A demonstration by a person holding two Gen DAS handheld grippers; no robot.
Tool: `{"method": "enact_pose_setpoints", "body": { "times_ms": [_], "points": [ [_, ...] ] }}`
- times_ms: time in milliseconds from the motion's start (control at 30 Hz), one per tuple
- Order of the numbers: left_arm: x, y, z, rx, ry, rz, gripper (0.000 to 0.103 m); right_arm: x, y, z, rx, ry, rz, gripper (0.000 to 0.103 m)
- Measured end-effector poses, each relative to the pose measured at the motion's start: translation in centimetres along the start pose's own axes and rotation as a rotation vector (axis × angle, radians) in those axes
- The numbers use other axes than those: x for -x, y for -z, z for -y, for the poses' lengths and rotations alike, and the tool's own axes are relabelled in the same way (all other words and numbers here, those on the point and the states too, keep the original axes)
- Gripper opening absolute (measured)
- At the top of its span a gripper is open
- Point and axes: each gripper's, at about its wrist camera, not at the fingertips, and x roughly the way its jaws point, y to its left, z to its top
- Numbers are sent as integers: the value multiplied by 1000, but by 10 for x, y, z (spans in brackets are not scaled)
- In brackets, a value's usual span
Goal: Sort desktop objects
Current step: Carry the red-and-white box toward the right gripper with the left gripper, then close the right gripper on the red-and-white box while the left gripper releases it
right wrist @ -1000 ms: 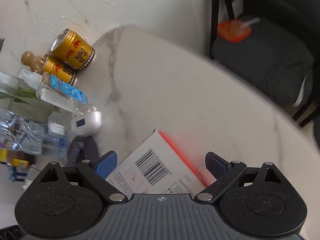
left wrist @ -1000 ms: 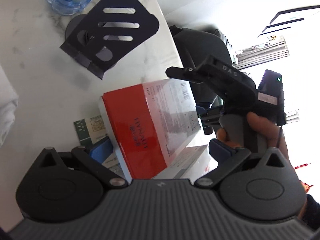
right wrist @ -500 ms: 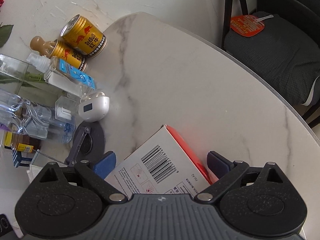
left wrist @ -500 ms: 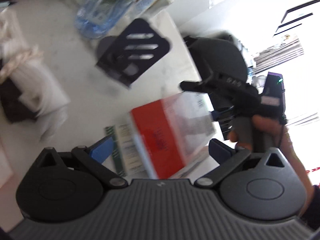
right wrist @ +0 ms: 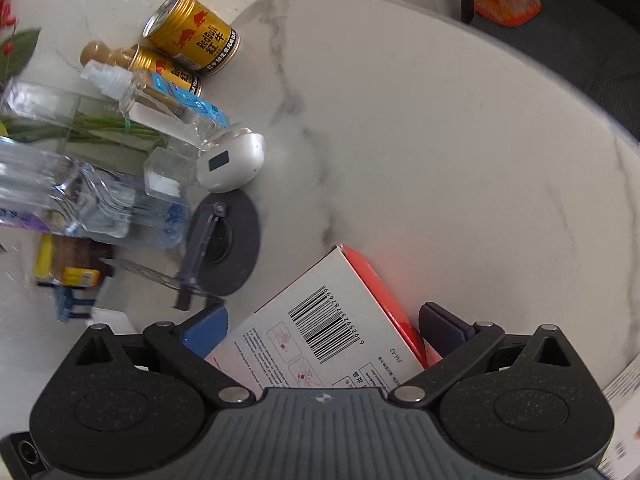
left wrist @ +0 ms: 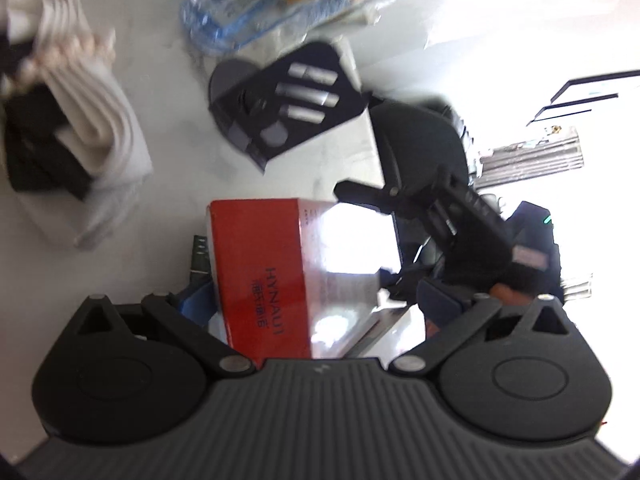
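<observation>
Since a second ago the left view has swung from the black stand (left wrist: 288,100) alone to take in folded white cloth (left wrist: 92,128) too, and the right tongs (right wrist: 323,322) have widened around the box (right wrist: 320,332). Those tongs are opening now, pads off the box's sides, while the left tongs (left wrist: 316,300) stand apart with the red-faced box (left wrist: 264,276) between them, contact unclear in the blur. It sits near the edge of the white marble bench (right wrist: 420,140), beside cans (right wrist: 192,40), bottles (right wrist: 92,204) and a silver case (right wrist: 232,160), with a dark chair (right wrist: 580,32) beyond the rim.
</observation>
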Motion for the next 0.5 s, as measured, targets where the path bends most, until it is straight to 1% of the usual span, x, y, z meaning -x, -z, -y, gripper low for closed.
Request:
{"method": "enact_pose_setpoints", "body": {
  "times_ms": [100,200,267,300,400,500],
  "points": [
    [16,-5,15,-20,7,35,103,-2,8,5,-80,-76,-23,103],
    [31,-10,39,-54,41,60,103,-6,16,7,-142,-137,-45,102],
    [36,-9,57,-101,30,73,103,-10,24,5,-172,-175,-62,101],
    [38,-9,65,-124,17,74,103,-11,27,5,-196,-197,-64,101],
    [38,-13,78,-153,21,73,103,-12,37,7,-271,-249,-61,101],
    [38,-18,83,-140,42,60,103,-13,44,8,-326,-297,-73,100]
  ]
}}
